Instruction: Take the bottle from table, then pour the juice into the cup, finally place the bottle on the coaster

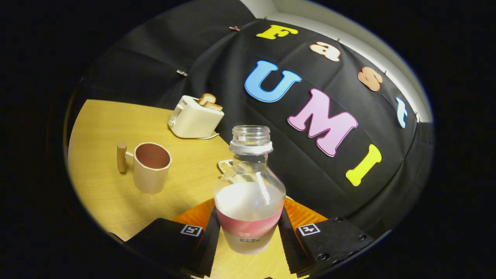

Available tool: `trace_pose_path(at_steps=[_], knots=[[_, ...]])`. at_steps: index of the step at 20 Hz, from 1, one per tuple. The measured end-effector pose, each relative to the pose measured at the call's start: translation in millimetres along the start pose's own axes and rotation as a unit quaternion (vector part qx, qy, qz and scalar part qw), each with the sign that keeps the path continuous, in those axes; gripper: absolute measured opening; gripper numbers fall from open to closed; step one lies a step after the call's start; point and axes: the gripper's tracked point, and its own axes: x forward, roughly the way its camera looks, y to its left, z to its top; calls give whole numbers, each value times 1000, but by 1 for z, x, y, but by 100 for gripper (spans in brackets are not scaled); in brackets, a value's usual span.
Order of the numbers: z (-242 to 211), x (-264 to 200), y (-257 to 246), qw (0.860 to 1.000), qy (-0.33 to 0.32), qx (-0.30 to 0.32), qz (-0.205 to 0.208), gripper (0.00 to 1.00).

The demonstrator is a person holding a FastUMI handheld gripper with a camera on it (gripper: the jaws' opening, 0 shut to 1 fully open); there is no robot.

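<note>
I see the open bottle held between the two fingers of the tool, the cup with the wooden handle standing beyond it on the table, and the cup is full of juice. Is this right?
Not quite. In the gripper view the cup looks empty; its inside shows bare. The rest holds: the tool has its fingers on both sides of the uncapped bottle, and the cup stands beyond it on the table.

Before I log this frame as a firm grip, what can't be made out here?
- Gripper finger contact: the clear uncapped plastic bottle sits between the fingers, covering where they meet its sides.
- Orange coaster: mostly behind bottle and fingers.
- Small object behind the bottle: part hidden, too small to identify.
</note>
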Motion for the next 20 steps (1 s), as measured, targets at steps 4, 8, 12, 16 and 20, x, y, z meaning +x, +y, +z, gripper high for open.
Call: trace_pose_path(at_steps=[4,8,12,16,20], knots=[[5,11,19,997,12,-74,29,74],[13,24,30,993,19,-116,30,74],[26,35,40,981,12,-191,24,74],[29,45,54,969,2,-246,25,74],[25,51,61,962,7,-273,25,74]])
